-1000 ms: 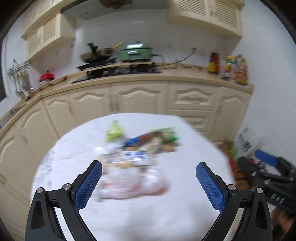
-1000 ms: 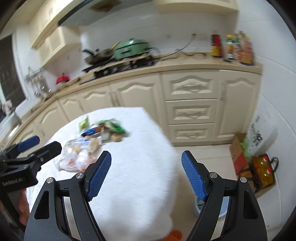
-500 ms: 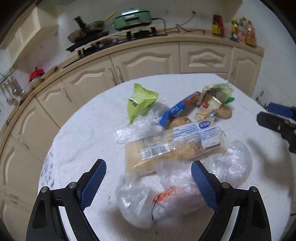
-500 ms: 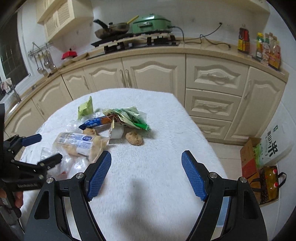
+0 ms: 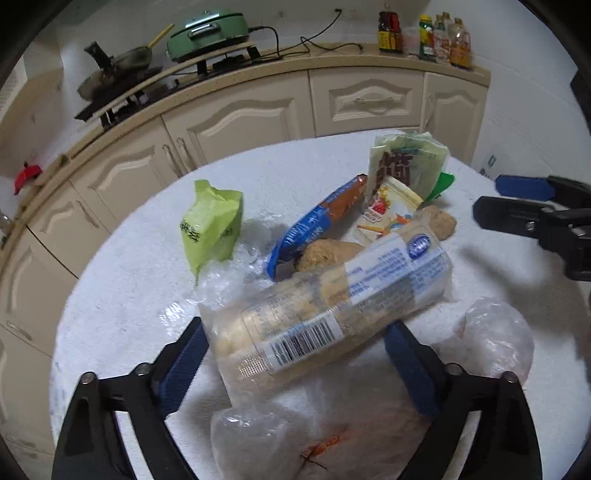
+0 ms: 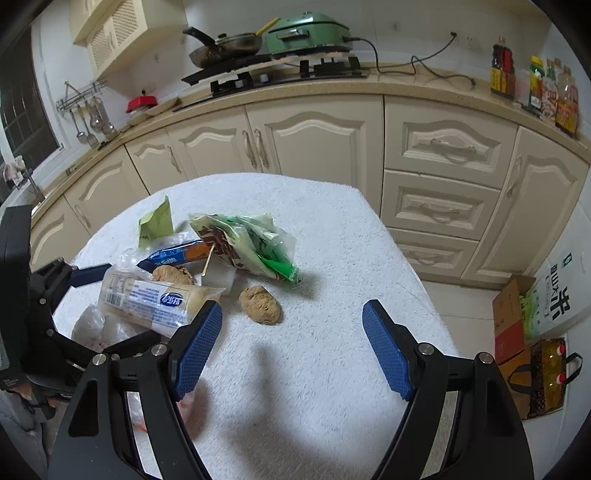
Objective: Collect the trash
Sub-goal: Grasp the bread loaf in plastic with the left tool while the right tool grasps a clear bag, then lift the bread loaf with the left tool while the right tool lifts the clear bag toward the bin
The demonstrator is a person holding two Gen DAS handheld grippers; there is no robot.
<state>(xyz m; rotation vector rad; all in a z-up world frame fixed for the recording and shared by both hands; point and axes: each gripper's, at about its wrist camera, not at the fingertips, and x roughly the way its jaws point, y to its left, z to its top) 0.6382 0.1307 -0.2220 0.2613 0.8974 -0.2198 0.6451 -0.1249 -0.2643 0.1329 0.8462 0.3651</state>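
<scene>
A heap of trash lies on the white-towelled table [image 6: 332,229]. A long clear wrapper with a blue label [image 5: 325,302] lies between the open jaws of my left gripper [image 5: 295,365], its near end over the fingers. Under it is crumpled clear plastic [image 5: 317,435]. Beyond lie a lime-green packet [image 5: 210,225], a blue-and-orange wrapper [image 5: 317,221], a green-and-white bag [image 5: 406,166] and brown lumps [image 5: 325,254]. My right gripper [image 6: 291,347] is open and empty above the table, near a brown lump [image 6: 260,304]. The long wrapper [image 6: 155,299] shows there too.
Cream kitchen cabinets [image 6: 314,144] ring the table. The counter carries a stove, a pan [image 6: 221,42], a green cooker [image 6: 306,31] and bottles [image 6: 535,88]. A cardboard box and bags [image 6: 539,325] stand on the floor at the right.
My left gripper has come down and forward, so the long wrapper now lies between its jaws. My right gripper has moved in closer over the table.
</scene>
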